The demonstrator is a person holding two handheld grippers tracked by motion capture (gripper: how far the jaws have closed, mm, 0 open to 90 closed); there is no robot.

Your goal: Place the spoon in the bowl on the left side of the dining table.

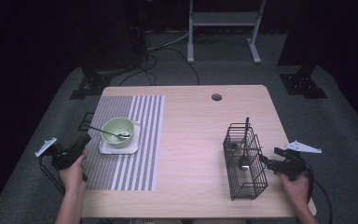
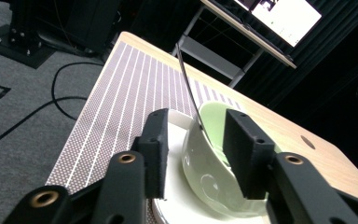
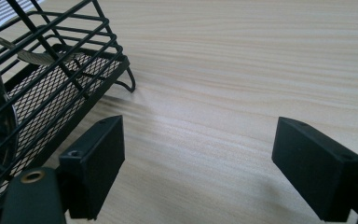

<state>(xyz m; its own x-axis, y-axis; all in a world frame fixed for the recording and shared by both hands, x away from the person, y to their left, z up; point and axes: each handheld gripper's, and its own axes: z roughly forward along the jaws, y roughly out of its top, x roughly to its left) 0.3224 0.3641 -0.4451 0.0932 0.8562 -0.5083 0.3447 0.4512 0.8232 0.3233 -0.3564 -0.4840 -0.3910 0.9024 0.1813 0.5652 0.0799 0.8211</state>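
Currently my left gripper, jaws spread, has the spoon at two o'clock, handle pointing nine; my right gripper gapes empty.

Bare table between bowl, basket.

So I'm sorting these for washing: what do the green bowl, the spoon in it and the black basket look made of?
The bowl looks like glazed ceramic: pale green, glossy, with soft highlights on its side. The spoon looks like polished metal, thin and shiny, though dark along the handle. The basket looks like black-coated wire, with thin rods and a fine mesh floor. The square dish under the bowl is glossy white, probably ceramic too.
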